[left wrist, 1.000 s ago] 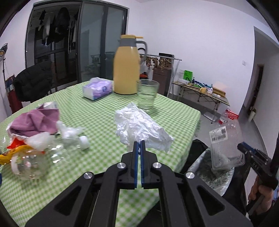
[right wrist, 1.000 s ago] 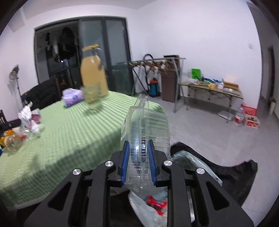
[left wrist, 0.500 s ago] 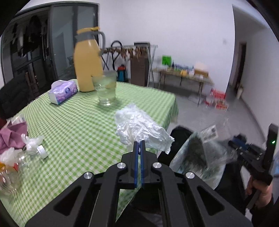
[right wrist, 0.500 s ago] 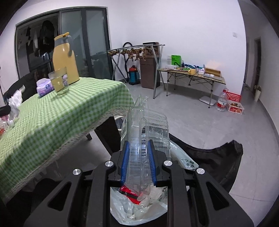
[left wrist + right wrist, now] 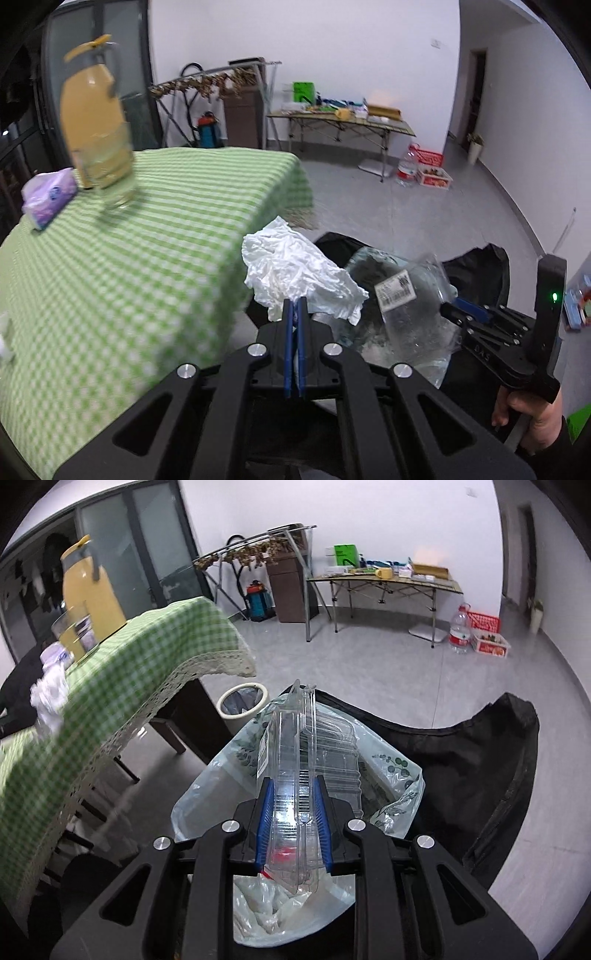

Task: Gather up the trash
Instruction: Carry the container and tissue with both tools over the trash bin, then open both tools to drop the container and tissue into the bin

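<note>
Drop-off step. My right gripper (image 5: 293, 825) fingers clamped on clear clamshell box (image 5: 306, 760), hanging right over open trash bag (image 5: 391, 775). Left gripper (image 5: 294, 345) pinching crumpled tissue (image 5: 295, 273), past counter (image 5: 147, 240) edge, near bag. Next, I guess: let go of box, then tissue.

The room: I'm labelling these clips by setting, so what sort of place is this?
Probably a home dining or living room: a table with a green checked tablecloth, a yellow thermos jug, and a clothes drying rack by the wall.

A: Left wrist view sits low beside the table (image 5: 155, 236), facing right across the bag (image 5: 413, 332).

B: Right wrist view hangs close above that bag (image 5: 391, 771), facing down; both catch the table (image 5: 122, 664).
</note>
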`<state>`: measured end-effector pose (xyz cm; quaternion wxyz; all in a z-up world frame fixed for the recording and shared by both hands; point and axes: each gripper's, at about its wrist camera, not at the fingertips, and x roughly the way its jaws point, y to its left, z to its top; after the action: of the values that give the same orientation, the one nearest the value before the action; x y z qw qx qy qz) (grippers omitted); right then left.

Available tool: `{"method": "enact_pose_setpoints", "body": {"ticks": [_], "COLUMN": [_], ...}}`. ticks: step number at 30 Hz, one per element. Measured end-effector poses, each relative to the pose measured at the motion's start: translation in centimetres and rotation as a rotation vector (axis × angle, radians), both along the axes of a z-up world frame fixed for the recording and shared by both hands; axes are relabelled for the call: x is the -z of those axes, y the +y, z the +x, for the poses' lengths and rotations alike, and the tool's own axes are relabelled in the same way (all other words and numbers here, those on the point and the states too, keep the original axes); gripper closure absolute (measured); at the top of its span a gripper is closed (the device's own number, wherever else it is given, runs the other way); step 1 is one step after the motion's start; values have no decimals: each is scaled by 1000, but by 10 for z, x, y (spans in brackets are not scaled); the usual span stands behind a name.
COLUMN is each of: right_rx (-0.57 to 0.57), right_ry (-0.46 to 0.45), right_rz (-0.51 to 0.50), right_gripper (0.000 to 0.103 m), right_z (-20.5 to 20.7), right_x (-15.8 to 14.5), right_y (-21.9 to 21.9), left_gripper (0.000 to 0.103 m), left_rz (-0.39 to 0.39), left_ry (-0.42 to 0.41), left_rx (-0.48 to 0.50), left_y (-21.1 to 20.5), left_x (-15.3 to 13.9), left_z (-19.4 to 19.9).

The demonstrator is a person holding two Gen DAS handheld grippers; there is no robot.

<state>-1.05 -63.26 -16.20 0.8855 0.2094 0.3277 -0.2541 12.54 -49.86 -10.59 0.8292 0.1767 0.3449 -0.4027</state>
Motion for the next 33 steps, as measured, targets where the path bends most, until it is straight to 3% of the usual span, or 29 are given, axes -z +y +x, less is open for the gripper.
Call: {"method": "enact_pose_setpoints", "body": {"ticks": [4, 6, 15, 20, 22, 23, 31, 33], "right_rx": [65, 79, 177, 170, 162, 160, 160, 154], "right_ry": [30, 17, 5, 12, 16, 18, 16, 18], "right_rz": [71, 95, 146, 126, 128, 129, 135, 132], "right_gripper": [75, 62, 53, 53, 53, 52, 49, 47], "right_z": [2, -2, -21, -19, -17, -17, -16, -15], "right_x": [14, 18, 29, 29, 30, 31, 32, 31], "right_y": [-15, -18, -33, -33, -33, -32, -32, -31], "left_gripper": [103, 103, 102, 77, 58, 54, 47, 38], "left_rz": [45, 63, 162, 199, 193, 192, 166, 164], "left_ry": [26, 54, 127, 162, 158, 153, 142, 120], "left_rx": [42, 54, 100, 117, 116, 111, 42, 26], "left_y": [-26, -36, -71, -80, -79, -78, -61, -57], "left_x": [20, 30, 83, 107, 107, 106, 90, 85], "left_z": [-2, -2, -8, -11, -13, -13, 1, 2]}}
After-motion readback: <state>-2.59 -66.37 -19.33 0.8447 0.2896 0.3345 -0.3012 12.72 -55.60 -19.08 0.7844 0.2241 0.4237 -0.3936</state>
